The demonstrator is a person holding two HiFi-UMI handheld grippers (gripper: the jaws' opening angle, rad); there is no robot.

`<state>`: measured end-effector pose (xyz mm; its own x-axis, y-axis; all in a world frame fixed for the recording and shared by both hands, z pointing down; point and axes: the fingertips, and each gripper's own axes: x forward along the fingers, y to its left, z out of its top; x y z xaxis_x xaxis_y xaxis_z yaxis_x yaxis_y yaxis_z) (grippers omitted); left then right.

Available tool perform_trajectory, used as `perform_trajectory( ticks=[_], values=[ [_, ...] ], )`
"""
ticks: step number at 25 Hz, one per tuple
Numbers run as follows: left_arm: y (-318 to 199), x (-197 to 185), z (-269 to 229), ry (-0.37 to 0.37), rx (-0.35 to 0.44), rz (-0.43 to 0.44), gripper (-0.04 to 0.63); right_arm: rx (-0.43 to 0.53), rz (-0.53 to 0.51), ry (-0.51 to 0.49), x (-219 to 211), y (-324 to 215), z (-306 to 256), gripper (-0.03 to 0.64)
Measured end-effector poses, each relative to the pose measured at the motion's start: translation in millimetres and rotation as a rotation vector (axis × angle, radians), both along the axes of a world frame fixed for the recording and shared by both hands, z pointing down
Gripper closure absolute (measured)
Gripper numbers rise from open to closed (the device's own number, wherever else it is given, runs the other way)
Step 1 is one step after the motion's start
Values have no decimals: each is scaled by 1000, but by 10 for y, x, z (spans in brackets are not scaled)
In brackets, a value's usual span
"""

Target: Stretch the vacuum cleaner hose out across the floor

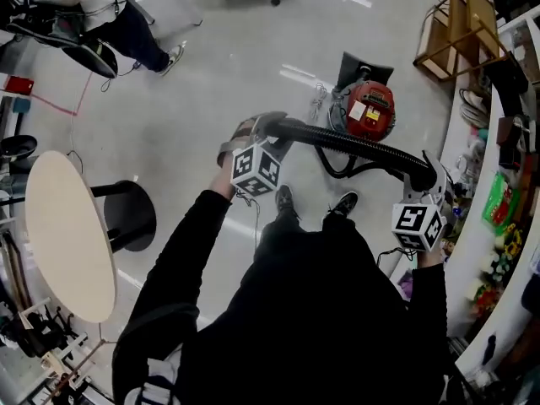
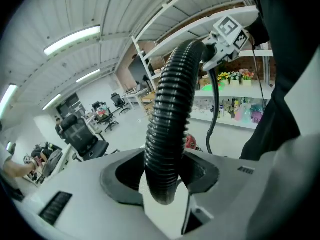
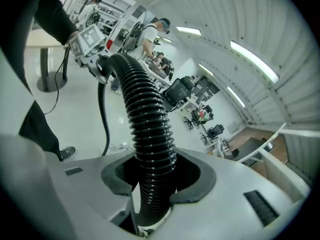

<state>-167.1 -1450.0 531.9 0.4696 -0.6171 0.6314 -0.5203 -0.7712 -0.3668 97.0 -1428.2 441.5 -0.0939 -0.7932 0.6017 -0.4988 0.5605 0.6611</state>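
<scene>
Your left gripper (image 1: 268, 133) has its fingers closed part way, and they squeeze the black hose (image 1: 354, 142). Your right gripper (image 1: 426, 180) holds the same hose the same way, with the ribbed tube tight between its fingers. The hose hangs in the air from one gripper to the other, just on your side of the red vacuum cleaner (image 1: 369, 108). The vacuum cleaner sits on the floor (image 1: 211, 83). Your left gripper is left of the vacuum cleaner, and your right gripper is right of it.
</scene>
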Motion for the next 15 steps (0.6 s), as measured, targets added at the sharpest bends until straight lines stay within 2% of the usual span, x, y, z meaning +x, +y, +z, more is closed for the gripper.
perform_trajectory(
  ticks=[2,4,7,9,11,13,15],
  values=[
    [98,-151,69,3,-8,-31,367,45,-13,86,-171,22,-197,451],
    [262,-298,-104,29,6,-64,349,67,-29,149,-278,12,-333,451],
    [491,-370,-802,168,81,-117,330,75,-51,186,-320,-36,-497,454],
    [576,-128,-1240,235,167,-94,330,98,-56,172,-287,-64,-679,456],
    [588,249,-1464,210,270,-33,321,119,-77,150,-290,-35,-874,457],
    [498,545,-1604,121,395,12,273,134,-123,124,-405,71,-1049,459],
    [381,745,-1693,30,495,46,256,151,-186,97,-572,242,-1223,460]
  ],
)
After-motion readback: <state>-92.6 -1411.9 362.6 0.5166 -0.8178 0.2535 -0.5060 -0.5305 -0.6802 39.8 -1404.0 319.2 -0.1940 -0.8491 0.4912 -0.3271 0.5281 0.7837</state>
